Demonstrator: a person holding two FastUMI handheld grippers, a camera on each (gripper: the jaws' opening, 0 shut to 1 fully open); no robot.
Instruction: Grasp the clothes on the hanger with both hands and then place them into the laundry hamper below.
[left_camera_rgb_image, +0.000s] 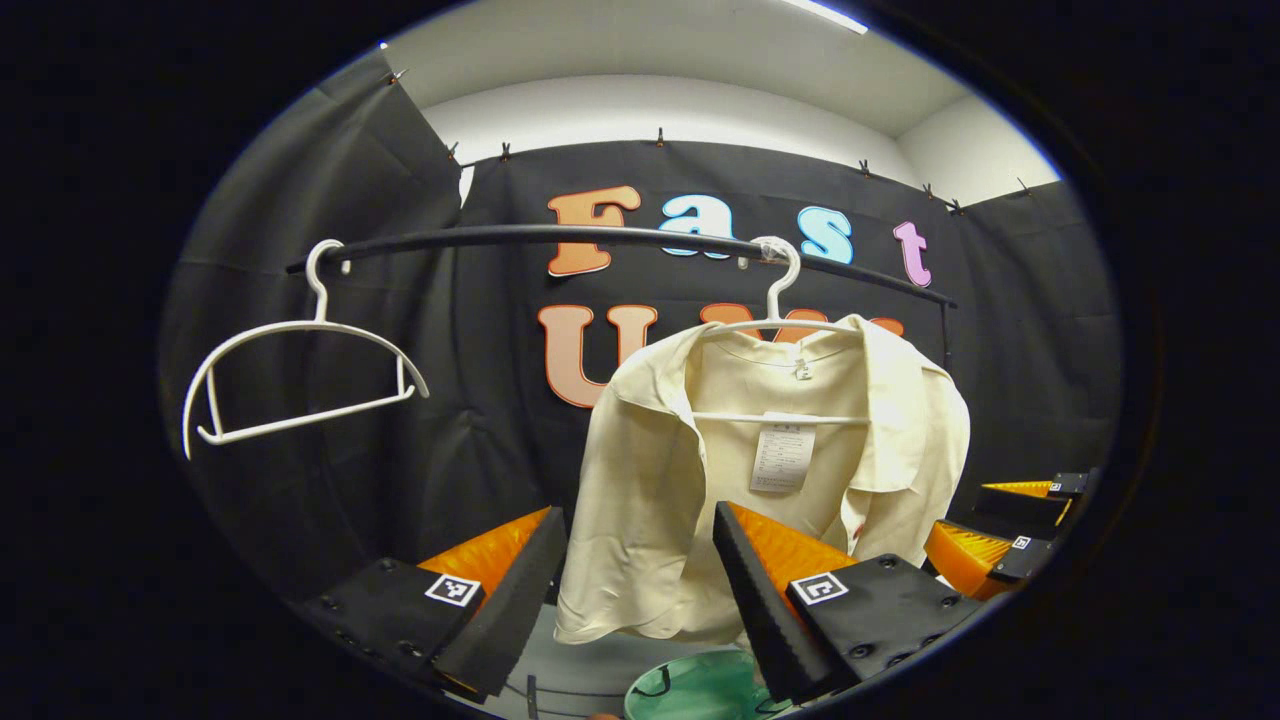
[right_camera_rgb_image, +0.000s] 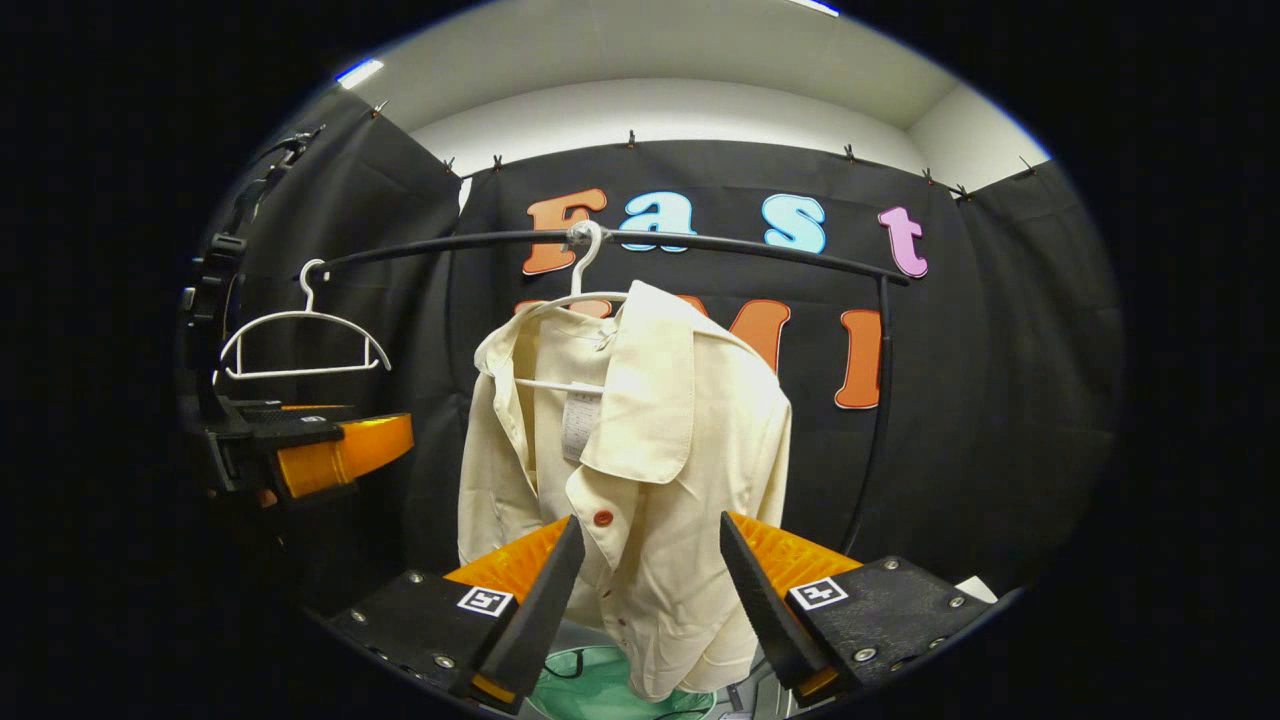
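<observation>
A cream shirt (left_camera_rgb_image: 700, 470) hangs open-fronted on a white hanger (left_camera_rgb_image: 775, 300) hooked over a dark rail (left_camera_rgb_image: 560, 236). Its collar is spread, a white care label shows inside the back, and small red buttons run down one front edge, seen in the right gripper view (right_camera_rgb_image: 640, 440). The hem hangs loose and a little creased. Directly below it, near the bottom of the scene, sits the pale green laundry hamper (left_camera_rgb_image: 700, 690), with only part of its rim in sight (right_camera_rgb_image: 590, 680).

Matt cream cloth shirt (left_camera_rgb_image: 660, 480); smooth, probably plastic hanger (left_camera_rgb_image: 290, 385).
</observation>
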